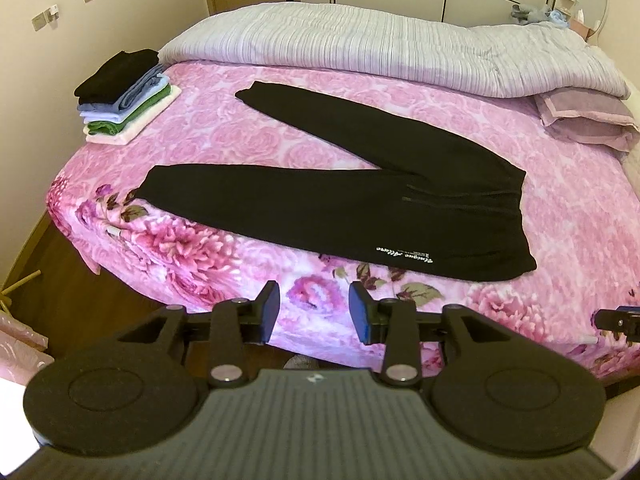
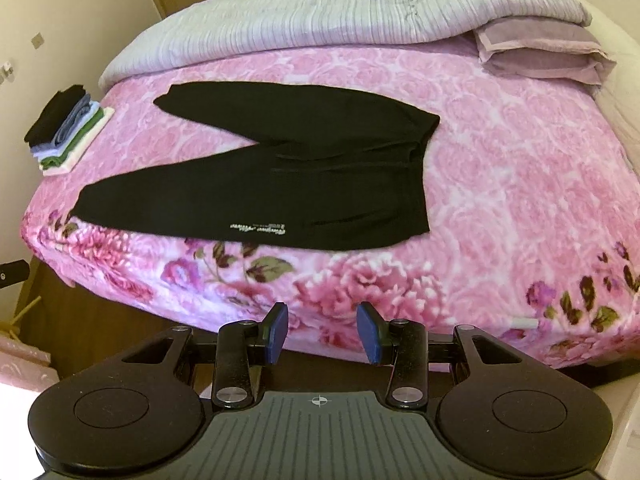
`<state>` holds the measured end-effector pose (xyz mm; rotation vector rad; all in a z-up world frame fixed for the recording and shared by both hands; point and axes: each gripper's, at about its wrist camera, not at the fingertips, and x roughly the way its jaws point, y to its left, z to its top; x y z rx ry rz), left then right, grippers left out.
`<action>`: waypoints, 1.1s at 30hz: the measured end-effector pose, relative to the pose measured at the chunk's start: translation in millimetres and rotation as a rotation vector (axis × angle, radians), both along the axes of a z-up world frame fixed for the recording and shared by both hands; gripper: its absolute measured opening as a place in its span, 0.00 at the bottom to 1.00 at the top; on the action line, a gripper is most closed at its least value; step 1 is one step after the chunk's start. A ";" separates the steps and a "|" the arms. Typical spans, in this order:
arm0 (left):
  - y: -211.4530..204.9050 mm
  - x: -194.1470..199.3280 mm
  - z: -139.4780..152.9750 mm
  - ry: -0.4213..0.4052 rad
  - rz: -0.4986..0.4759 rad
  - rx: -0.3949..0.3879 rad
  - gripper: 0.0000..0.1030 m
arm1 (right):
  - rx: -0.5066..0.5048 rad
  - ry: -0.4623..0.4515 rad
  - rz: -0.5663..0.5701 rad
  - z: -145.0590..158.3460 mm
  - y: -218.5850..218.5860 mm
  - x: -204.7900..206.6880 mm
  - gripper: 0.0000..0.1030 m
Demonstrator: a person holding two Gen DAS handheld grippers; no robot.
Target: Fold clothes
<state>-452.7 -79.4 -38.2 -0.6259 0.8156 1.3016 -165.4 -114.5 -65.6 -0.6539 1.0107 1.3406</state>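
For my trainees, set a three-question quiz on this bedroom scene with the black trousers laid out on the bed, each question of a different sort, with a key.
1. True or false: the black trousers lie spread on the floral bedspread with their two legs apart in a V.
2. Multiple choice: the stack of folded clothes sits (A) on the trousers, (B) near the bed's far left corner, apart from the trousers, (C) on the floor.
3. Fill in: the left gripper and right gripper are both ____ and hold nothing.

Key: 1 true; 2 B; 3 open.
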 end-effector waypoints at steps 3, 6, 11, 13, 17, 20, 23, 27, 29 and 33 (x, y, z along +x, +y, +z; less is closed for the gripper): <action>-4.6 -0.9 0.5 -0.001 0.006 0.004 0.33 | 0.012 -0.025 0.027 2.9 -1.7 -6.0 0.41; -8.2 -3.6 0.0 0.002 0.019 0.004 0.33 | 0.024 -0.050 0.054 5.9 -3.3 -11.9 0.41; -11.8 -8.8 0.6 0.016 0.042 0.007 0.33 | 0.044 -0.092 0.099 10.8 -6.1 -21.9 0.42; -12.4 -11.1 1.2 0.019 0.050 0.009 0.33 | 0.054 -0.096 0.117 11.9 -5.5 -25.4 0.43; -13.6 -15.8 2.3 0.027 0.065 0.012 0.33 | 0.060 -0.090 0.147 10.2 -1.6 -29.6 0.45; -13.0 -18.7 1.8 0.032 0.081 0.009 0.34 | 0.058 -0.084 0.165 8.6 2.2 -30.1 0.46; -11.9 -20.6 1.3 0.036 0.094 0.005 0.34 | 0.058 -0.081 0.173 7.0 6.6 -30.7 0.47; -8.5 -21.7 1.6 0.040 0.103 0.001 0.34 | 0.053 -0.076 0.182 4.4 11.6 -30.1 0.48; -7.1 -21.7 1.6 0.039 0.106 0.001 0.34 | 0.051 -0.073 0.186 3.5 13.9 -29.8 0.48; -2.9 -21.0 0.9 0.043 0.113 0.000 0.34 | 0.048 -0.066 0.187 2.1 20.3 -27.8 0.49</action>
